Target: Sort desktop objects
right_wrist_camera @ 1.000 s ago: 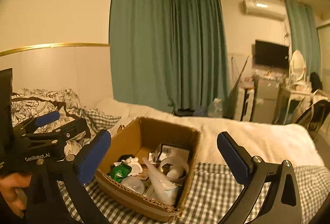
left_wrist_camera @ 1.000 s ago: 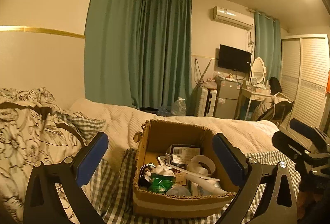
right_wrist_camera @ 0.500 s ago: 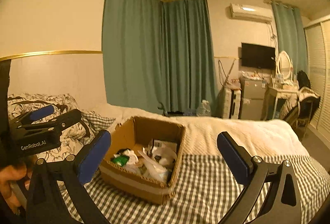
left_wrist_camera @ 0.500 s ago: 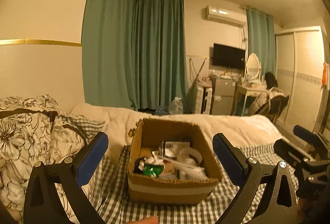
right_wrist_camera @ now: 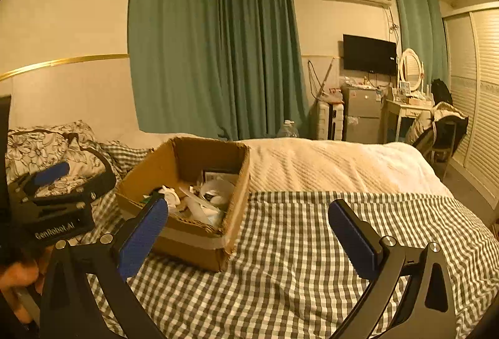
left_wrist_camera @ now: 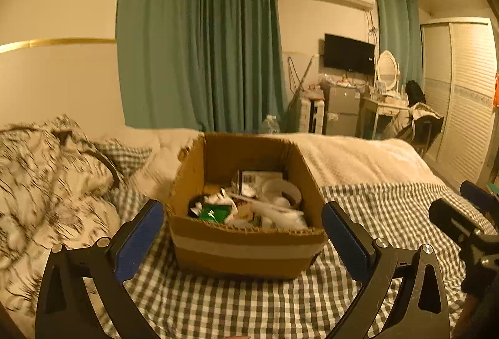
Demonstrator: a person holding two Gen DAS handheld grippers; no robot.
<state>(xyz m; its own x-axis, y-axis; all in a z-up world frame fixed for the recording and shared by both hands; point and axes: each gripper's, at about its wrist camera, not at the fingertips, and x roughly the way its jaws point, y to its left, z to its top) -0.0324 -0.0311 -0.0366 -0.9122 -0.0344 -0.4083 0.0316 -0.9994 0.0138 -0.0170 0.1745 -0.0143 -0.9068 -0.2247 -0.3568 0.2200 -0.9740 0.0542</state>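
both hand-held grippers, left hand-held gripper (left_wrist_camera: 242,229) and right hand-held gripper (right_wrist_camera: 248,226), jaws wide apart, empty

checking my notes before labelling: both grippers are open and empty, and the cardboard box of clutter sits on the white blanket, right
Nearly. The cardboard box sits on the grey checked cover, not the white blanket, which lies further back on the bed; the right wrist view shows this plainly. The rest holds: the left gripper and right gripper are both open and empty.
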